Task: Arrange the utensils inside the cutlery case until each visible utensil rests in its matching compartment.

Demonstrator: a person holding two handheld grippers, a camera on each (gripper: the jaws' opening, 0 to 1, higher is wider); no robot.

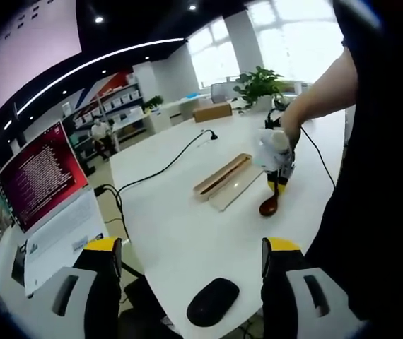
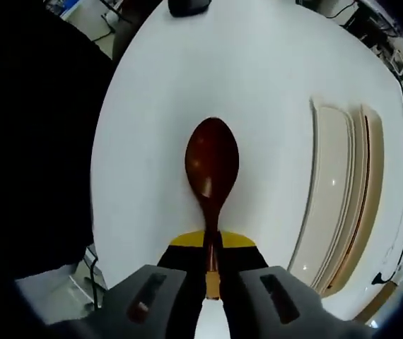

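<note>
Already pinched at the handle by the right hand-held gripper [image 2: 212,272], light, stiff, glossy-slick spoon [image 2: 211,166], case [image 2: 343,191] at three o'clock; left hand-held gripper [image 1: 187,265] spread, empty.

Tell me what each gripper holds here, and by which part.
The right gripper is shut on the brown spoon, clamped on its handle, bowl pointing away. The left gripper is open, holding nothing.
</note>
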